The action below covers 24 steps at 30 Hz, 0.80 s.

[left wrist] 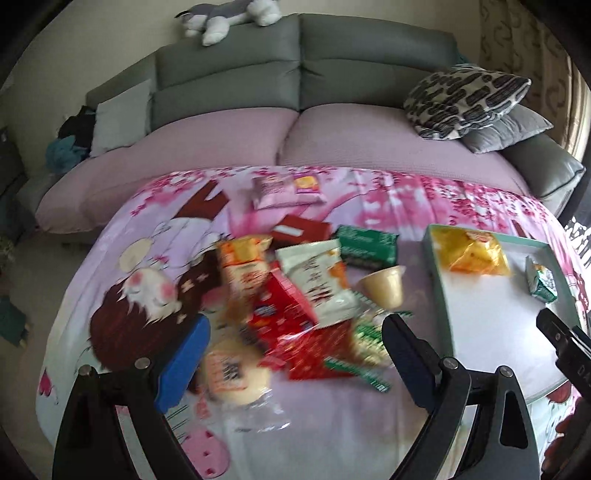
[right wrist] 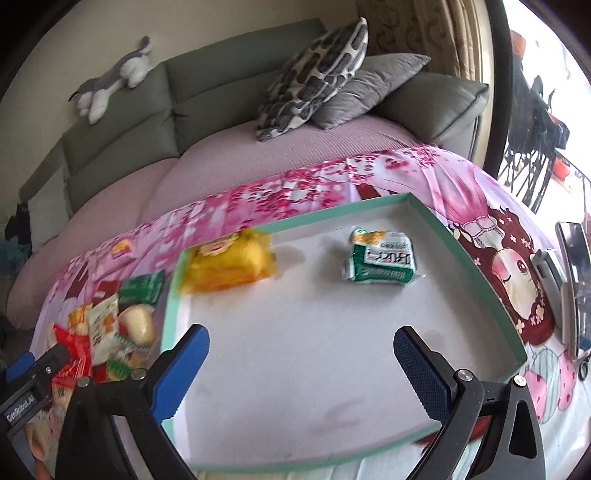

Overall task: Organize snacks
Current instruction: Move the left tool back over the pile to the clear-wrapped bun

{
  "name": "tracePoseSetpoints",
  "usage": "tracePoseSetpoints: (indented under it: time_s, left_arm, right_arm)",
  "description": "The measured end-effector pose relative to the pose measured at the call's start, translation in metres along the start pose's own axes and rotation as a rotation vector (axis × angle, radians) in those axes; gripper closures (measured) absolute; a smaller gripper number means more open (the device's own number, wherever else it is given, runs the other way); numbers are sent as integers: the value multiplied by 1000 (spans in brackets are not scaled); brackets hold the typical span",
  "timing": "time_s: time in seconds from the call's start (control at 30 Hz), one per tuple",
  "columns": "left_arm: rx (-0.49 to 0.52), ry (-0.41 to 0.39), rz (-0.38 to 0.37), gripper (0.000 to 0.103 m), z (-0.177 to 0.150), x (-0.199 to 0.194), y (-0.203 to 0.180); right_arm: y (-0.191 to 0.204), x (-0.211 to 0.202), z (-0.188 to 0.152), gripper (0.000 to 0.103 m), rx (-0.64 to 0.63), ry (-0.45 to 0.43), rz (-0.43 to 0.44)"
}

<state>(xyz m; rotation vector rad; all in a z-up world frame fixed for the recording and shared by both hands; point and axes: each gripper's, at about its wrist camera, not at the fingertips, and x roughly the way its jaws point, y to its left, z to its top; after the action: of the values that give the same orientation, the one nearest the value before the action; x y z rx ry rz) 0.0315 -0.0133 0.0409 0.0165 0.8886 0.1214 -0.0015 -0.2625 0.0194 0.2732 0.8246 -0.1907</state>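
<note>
A loose pile of snack packets (left wrist: 295, 295) in red, white, orange and green lies on the cartoon-print cloth, with a beige pudding cup (left wrist: 384, 288) at its right side. My left gripper (left wrist: 295, 354) hangs open just above the near part of the pile, nothing between its fingers. To the right stands a shallow teal-rimmed tray (right wrist: 332, 213) with a white floor. In it lie a yellow packet (right wrist: 229, 269) and a green-and-white packet (right wrist: 382, 264). My right gripper (right wrist: 303, 369) is wide open above the tray's bare near half, holding nothing.
Two pink packets (left wrist: 280, 190), a red box (left wrist: 303, 229) and a green box (left wrist: 365, 243) lie beyond the pile. A grey sofa (left wrist: 295, 74) with cushions (right wrist: 317, 77) and a plush dog (left wrist: 229, 14) runs behind. A phone on a stand (right wrist: 572, 288) stands right of the tray.
</note>
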Motion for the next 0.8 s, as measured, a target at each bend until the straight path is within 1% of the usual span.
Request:
tracePoseSetpoints:
  time_s: [0.07, 0.13, 0.23, 0.33, 0.5, 0.7, 0.8]
  left_arm:
    - [-11, 22, 26, 9, -5, 0, 8]
    - [-23, 68, 64, 9, -11, 4, 17]
    - [-46, 117, 76, 9, -19, 9, 31]
    - [-76, 150, 58, 9, -22, 13, 44]
    - [-142, 169, 6, 9, -23, 14, 64]
    - [-217, 239, -47, 9, -27, 32, 82]
    - [-214, 259, -57, 9, -29, 36, 82]
  right_arm:
    - [7, -3, -7, 1, -6, 12, 19]
    - [14, -5, -14, 1, -19, 24, 27]
    - [29, -5, -24, 2, -63, 40, 30]
    - [42, -4, -28, 1, -92, 46, 43]
    - [64, -4, -34, 2, -145, 53, 77]
    - [86, 3, -43, 2, -202, 77, 107]
    - [95, 4, -45, 2, -229, 85, 112]
